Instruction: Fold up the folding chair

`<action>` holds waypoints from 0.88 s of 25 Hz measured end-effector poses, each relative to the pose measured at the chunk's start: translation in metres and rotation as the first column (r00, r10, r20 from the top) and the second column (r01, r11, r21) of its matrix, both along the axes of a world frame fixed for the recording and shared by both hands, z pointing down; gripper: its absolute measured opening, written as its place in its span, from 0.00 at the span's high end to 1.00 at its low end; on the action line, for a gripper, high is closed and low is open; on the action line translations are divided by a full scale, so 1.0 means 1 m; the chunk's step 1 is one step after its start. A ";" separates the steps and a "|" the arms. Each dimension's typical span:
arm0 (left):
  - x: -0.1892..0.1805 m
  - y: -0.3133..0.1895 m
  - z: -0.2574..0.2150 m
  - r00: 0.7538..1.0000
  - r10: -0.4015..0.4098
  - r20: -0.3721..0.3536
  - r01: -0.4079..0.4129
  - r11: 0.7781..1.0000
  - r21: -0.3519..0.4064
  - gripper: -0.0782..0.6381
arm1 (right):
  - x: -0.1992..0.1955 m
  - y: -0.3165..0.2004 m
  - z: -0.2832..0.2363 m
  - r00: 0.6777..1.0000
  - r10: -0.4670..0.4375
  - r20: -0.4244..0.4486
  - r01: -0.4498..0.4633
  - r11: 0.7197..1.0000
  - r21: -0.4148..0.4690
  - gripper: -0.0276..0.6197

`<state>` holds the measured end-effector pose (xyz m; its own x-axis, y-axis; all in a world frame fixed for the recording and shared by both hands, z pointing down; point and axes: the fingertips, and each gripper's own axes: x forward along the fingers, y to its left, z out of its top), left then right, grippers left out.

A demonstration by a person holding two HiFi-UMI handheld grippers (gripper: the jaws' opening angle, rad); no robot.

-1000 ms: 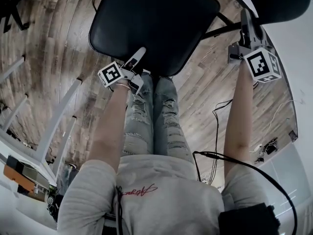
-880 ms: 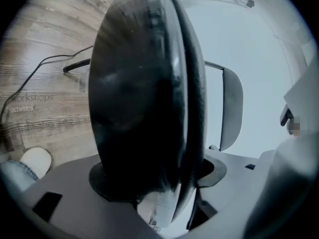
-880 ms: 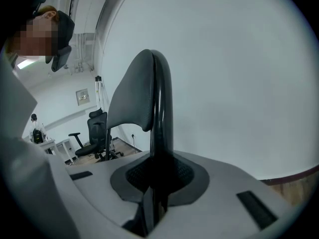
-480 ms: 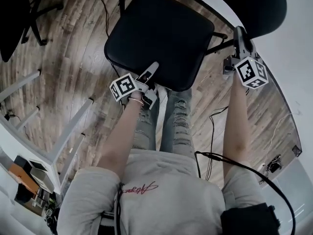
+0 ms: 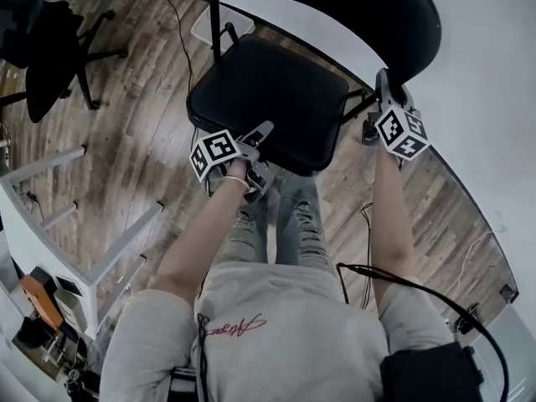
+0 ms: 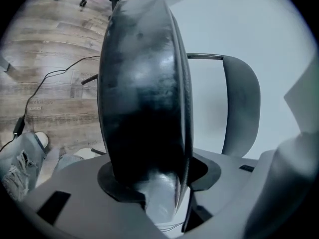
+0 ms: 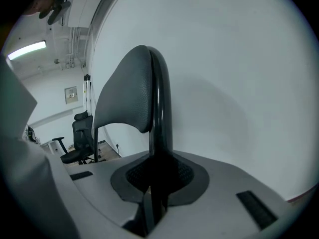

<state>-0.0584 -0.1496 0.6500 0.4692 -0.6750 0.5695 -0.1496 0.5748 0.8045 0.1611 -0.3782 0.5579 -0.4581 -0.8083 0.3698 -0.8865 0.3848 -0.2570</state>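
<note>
L claw (image 5: 261,147) closing on seat (image 5: 268,99); seat raised since.

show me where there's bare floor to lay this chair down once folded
Bare wood floor lies left of the folding chair, between its seat and the white table frame. Crowded: office chair far left, a cable right of the person's legs, wall close behind the chair.
</note>
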 end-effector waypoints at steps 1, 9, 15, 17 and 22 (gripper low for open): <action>0.003 -0.010 -0.007 1.000 0.000 -0.002 0.000 1.000 -0.008 0.56 | 0.002 -0.007 -0.002 1.000 -0.001 0.000 0.001 1.000 -0.002 0.87; 0.013 -0.095 -0.053 1.000 -0.021 0.021 0.021 1.000 0.011 0.63 | 0.007 -0.061 -0.010 1.000 0.015 0.000 -0.015 1.000 -0.023 0.88; 0.022 -0.153 -0.081 0.994 -0.102 0.031 0.101 0.994 0.030 0.67 | 0.011 -0.083 -0.023 1.000 0.001 -0.015 -0.001 1.000 -0.015 0.88; 0.024 -0.162 -0.082 0.989 -0.142 0.051 0.142 0.990 0.004 0.67 | 0.010 -0.084 -0.025 1.000 -0.015 -0.019 0.015 1.000 -0.009 0.88; 0.026 -0.186 -0.087 0.982 -0.167 0.088 0.172 0.984 -0.053 0.67 | 0.008 -0.089 -0.028 0.998 -0.043 -0.040 0.042 0.999 -0.026 0.88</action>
<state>-0.0328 -0.3351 0.5634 0.3000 -0.7042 0.6434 -0.1107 0.6443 0.7568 0.1687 -0.4668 0.5299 -0.4761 -0.7786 0.4088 -0.8793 0.4165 -0.2309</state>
